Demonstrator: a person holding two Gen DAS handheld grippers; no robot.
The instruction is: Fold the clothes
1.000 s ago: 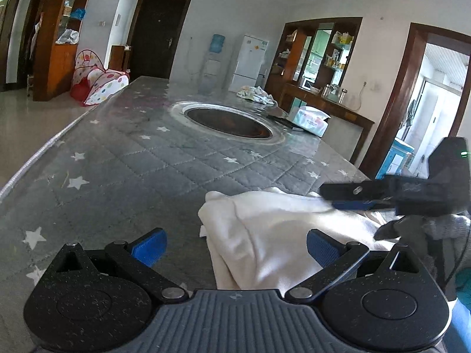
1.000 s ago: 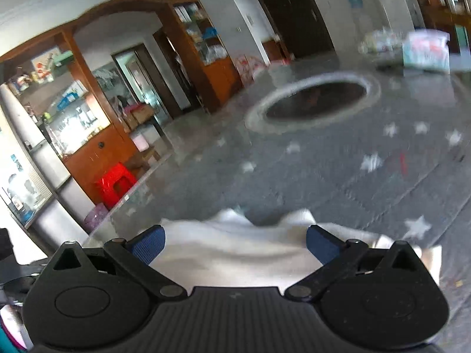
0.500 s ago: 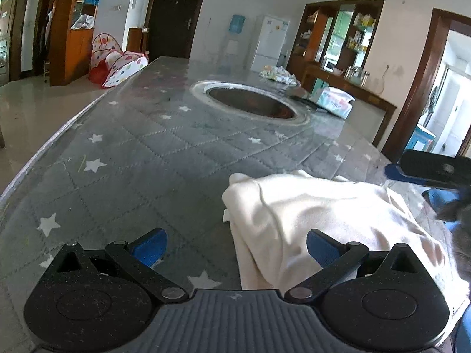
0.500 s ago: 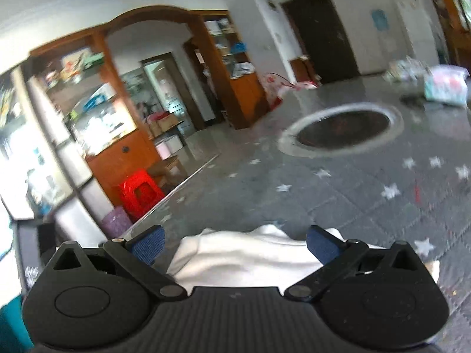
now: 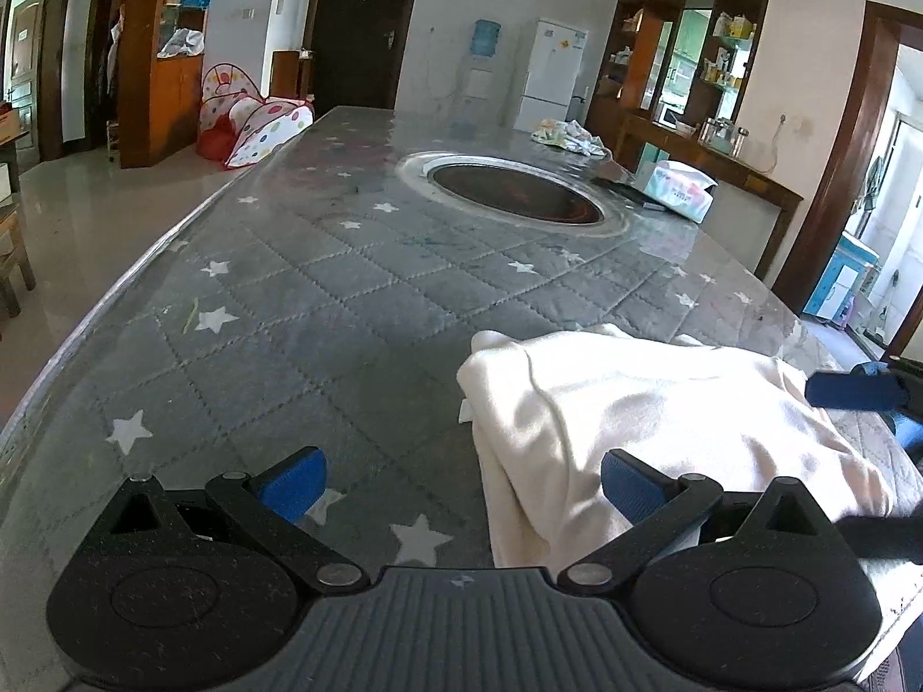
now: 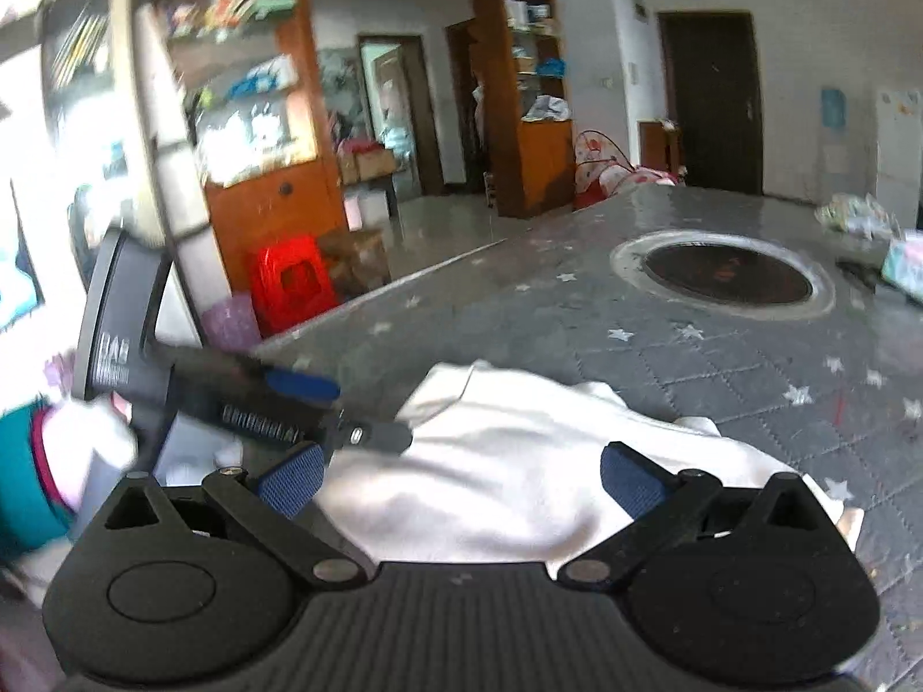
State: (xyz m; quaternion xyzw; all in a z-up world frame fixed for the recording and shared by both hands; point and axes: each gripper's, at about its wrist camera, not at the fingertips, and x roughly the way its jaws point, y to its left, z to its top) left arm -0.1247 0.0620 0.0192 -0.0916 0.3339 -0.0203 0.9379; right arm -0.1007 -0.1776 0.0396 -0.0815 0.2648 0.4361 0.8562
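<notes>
A folded cream-white garment [image 5: 646, 427] lies on the grey star-patterned quilted table cover [image 5: 357, 300], near the table's near edge. My left gripper [image 5: 458, 487] is open and empty; the garment's left edge lies between its blue pads. My right gripper [image 6: 458, 478] is open and empty above the same garment [image 6: 519, 478]. The right gripper's blue finger [image 5: 854, 389] shows at the right edge of the left wrist view. The left gripper's finger [image 6: 300, 386] crosses the left of the right wrist view.
A round dark inset with a metal rim [image 5: 513, 193] sits in the middle of the table. A tissue pack [image 5: 678, 187] and crumpled cloth [image 5: 568, 135] lie at the far end. A red stool [image 6: 291, 282] and wooden shelves [image 6: 254, 132] stand beyond the table's left edge.
Both grippers have pulled back from the garment and turned. The right gripper, which was over the garment in the left wrist view, has moved to the right edge. The garment has stayed put.
</notes>
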